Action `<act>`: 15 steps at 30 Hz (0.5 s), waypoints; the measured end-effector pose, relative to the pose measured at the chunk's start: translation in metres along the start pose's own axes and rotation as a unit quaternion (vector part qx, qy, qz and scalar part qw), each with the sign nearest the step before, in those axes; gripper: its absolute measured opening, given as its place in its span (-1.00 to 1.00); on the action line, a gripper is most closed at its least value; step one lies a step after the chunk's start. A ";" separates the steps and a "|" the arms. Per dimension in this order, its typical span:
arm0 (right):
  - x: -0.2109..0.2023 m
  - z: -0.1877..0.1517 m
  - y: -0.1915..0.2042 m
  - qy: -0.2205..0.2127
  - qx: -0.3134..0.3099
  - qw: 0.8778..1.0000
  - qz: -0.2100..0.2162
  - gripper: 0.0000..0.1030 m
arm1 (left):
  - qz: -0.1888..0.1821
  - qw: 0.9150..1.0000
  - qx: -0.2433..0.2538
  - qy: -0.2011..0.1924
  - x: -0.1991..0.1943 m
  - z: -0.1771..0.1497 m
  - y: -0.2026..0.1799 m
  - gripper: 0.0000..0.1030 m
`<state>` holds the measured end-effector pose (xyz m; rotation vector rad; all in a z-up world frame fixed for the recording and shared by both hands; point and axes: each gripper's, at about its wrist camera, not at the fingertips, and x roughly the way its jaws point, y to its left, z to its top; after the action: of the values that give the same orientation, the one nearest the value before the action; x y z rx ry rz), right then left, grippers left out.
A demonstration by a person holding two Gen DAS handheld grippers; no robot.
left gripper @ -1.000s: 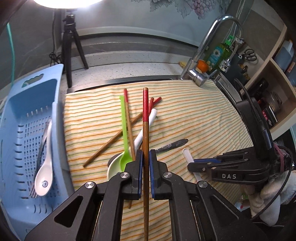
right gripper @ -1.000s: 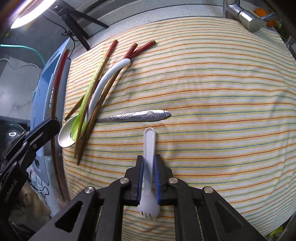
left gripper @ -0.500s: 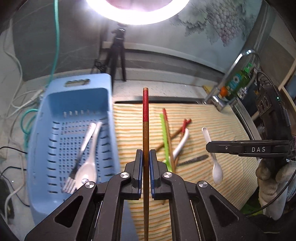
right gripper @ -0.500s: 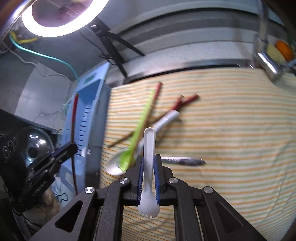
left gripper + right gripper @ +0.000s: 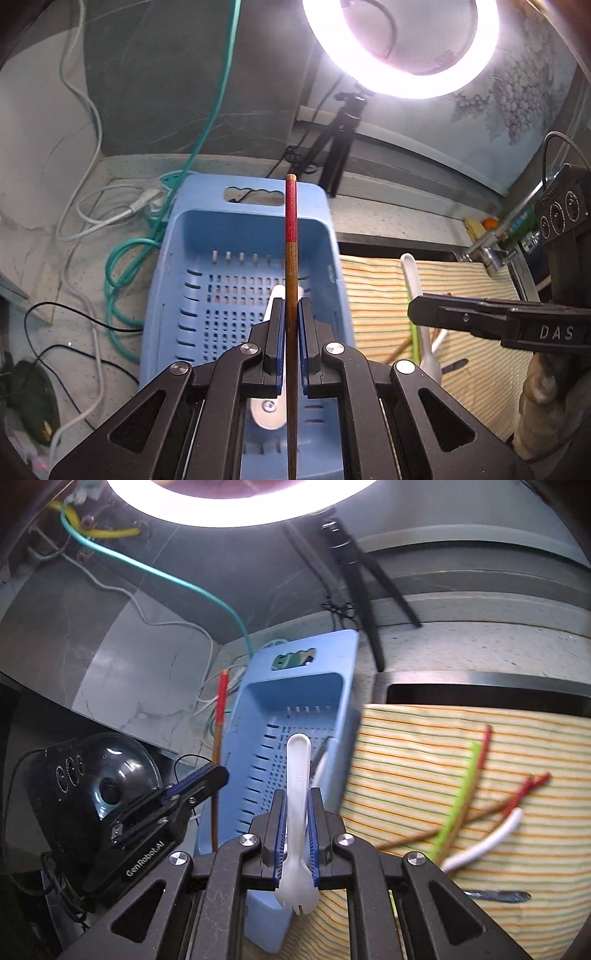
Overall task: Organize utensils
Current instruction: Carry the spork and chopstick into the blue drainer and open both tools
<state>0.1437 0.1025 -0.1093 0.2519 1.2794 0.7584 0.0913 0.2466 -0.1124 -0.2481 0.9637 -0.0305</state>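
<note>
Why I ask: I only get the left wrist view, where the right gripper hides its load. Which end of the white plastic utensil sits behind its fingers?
Observer: The forked end. In the right wrist view the right gripper holds a white plastic spork by the stem, with its short tines on the camera side of the fingers.
Operator: And which way does the handle point?
Observer: Forward, over the perforated blue plastic basket.
Operator: How many chopsticks are left on the cloth? The gripper blocks them for me.
Observer: Three red tips show on the striped cloth, so apparently three red-tipped wooden chopsticks.
</note>
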 end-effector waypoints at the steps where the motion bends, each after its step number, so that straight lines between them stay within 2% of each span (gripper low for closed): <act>1: 0.005 0.001 0.002 0.003 0.000 1.000 0.003 -0.80 | 0.002 1.000 -0.003 0.001 0.001 0.002 0.003 -0.90; 8: 0.040 0.004 0.020 0.024 -0.013 1.000 0.000 -0.80 | 0.012 1.000 -0.019 0.002 0.012 0.001 0.021 -0.90; 14: 0.045 0.005 0.027 0.023 -0.037 0.999 -0.015 -0.78 | 0.028 0.999 -0.018 0.008 0.016 -0.001 0.025 -0.88; 15: 0.043 0.006 0.026 0.024 -0.039 0.999 -0.015 -0.78 | 0.028 0.999 -0.018 0.007 0.016 -0.001 0.025 -0.82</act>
<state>0.1434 0.1505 -0.1262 0.1535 1.2929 0.7911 0.0973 0.2688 -0.1312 -0.2547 0.9863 0.0378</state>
